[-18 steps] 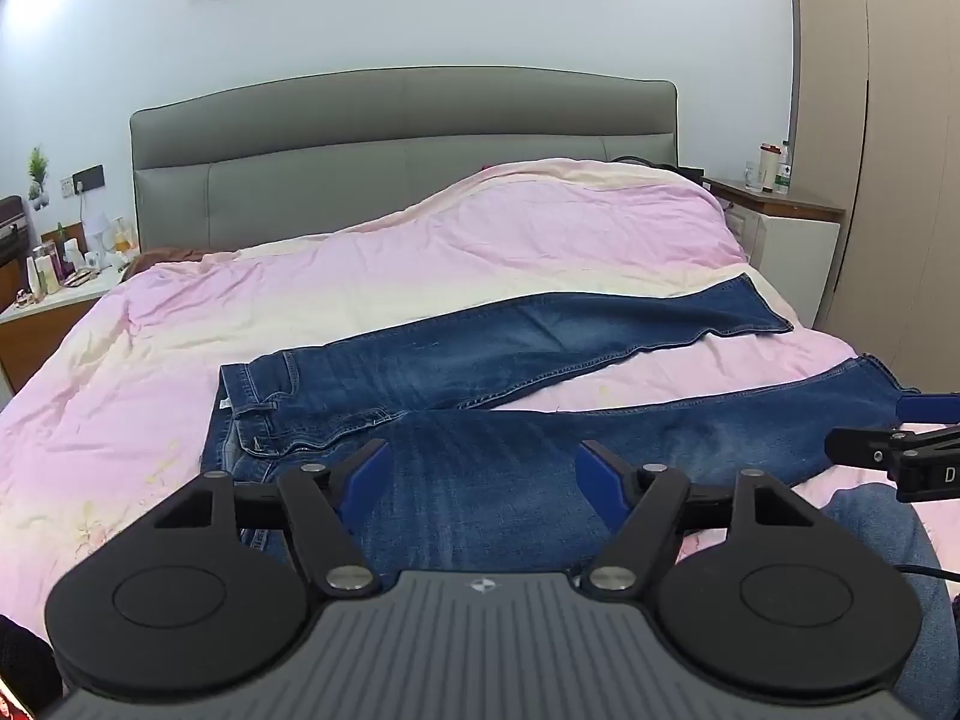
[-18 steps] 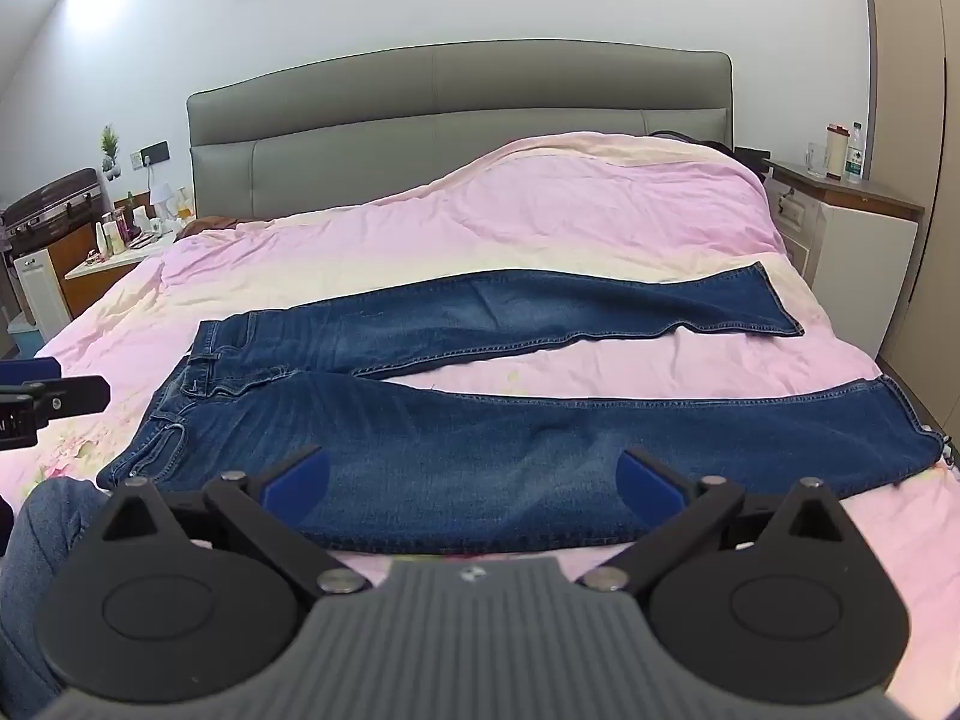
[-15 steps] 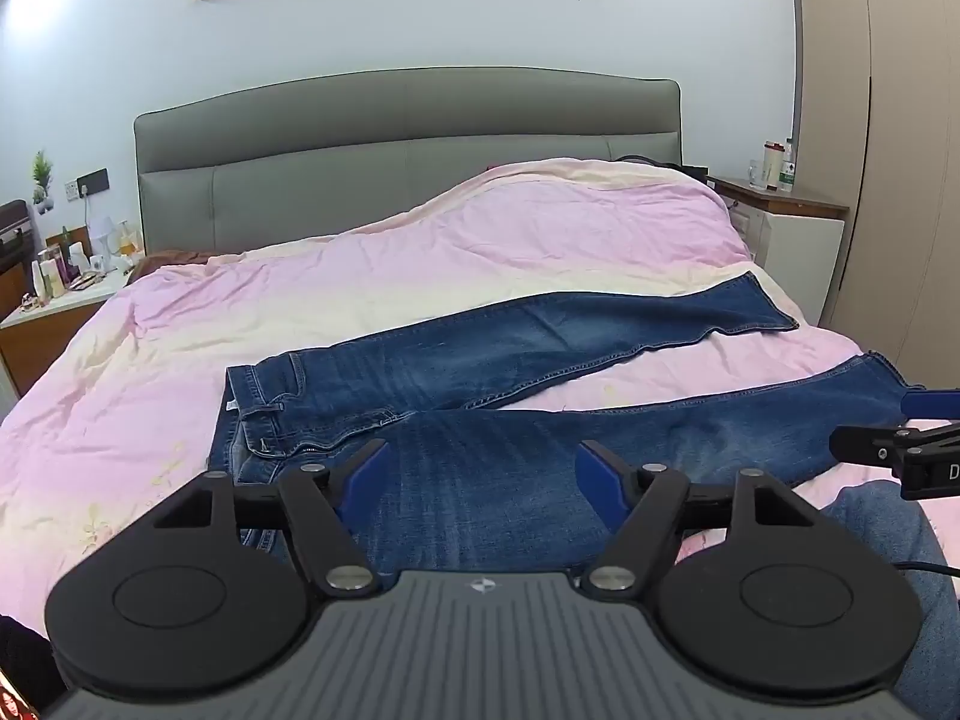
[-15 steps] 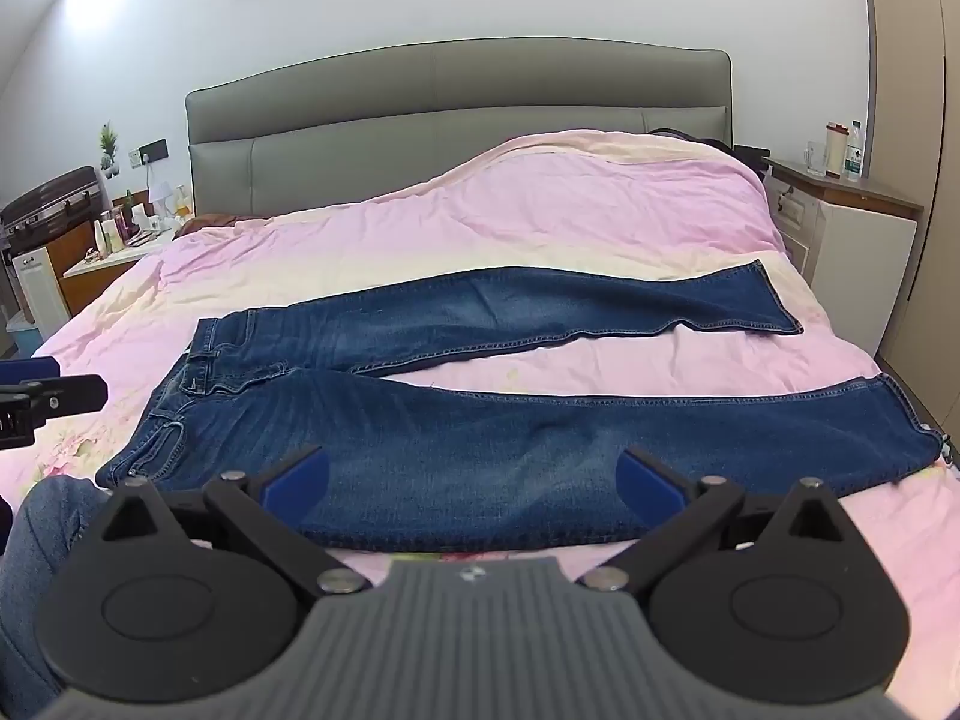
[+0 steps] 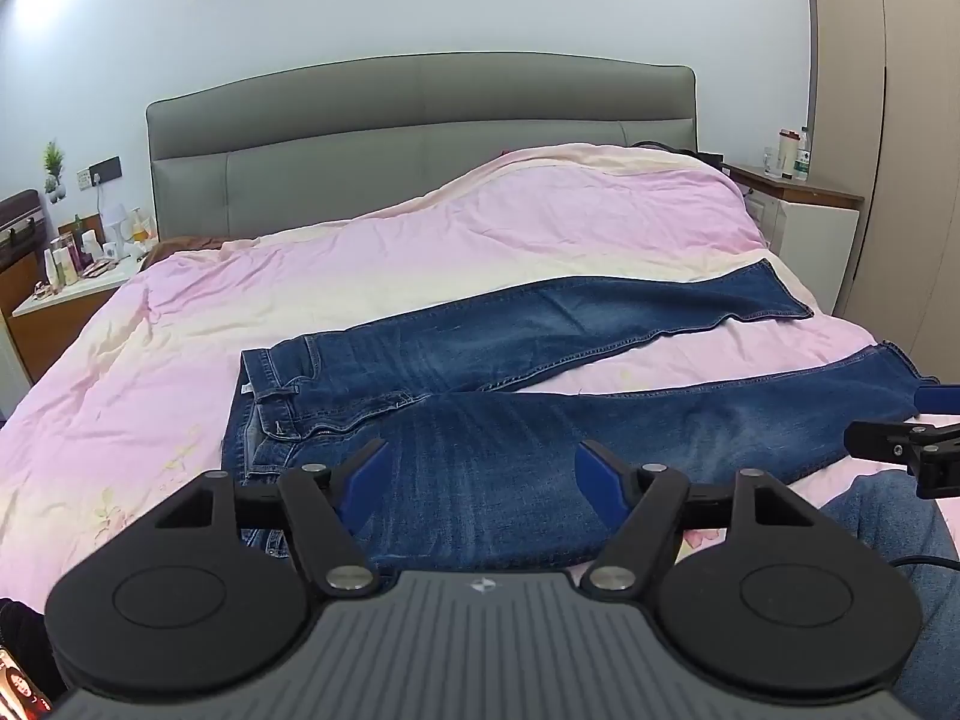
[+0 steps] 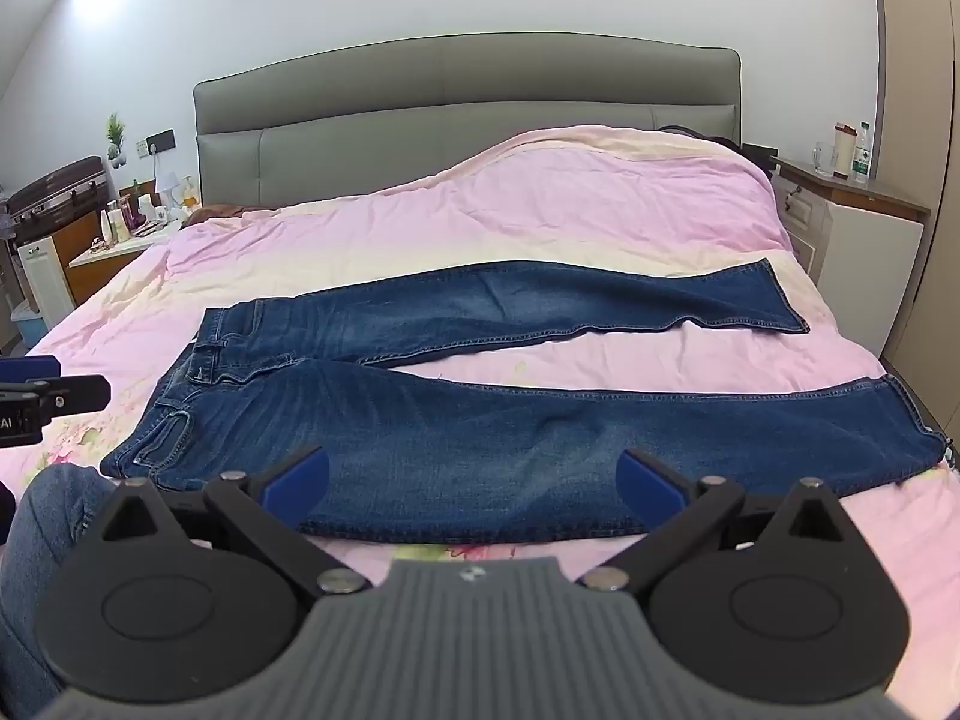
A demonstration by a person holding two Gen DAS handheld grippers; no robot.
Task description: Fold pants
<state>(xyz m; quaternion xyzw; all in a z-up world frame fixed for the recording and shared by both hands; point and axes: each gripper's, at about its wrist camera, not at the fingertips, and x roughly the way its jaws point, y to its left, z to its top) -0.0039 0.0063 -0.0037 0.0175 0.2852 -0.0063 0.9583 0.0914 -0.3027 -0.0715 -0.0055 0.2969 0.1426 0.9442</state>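
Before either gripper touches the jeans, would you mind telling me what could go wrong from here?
1. The jeans lie with legs splayed apart, so folding one over the other may end up misaligned.
2. The pink duvet beneath is soft and wrinkled; an open right gripper or left gripper might pinch it along with the denim.
3. The near leg's hem lies near the bed's edge and could slide off.

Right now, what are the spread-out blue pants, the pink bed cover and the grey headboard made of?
Blue pants: denim, matte, faded patches and contrast seam stitching. Pink bed cover: soft woven fabric, probably cotton, matte and creased. Grey headboard: padded upholstery with panel seams, smooth; leatherette or fabric, can't tell.
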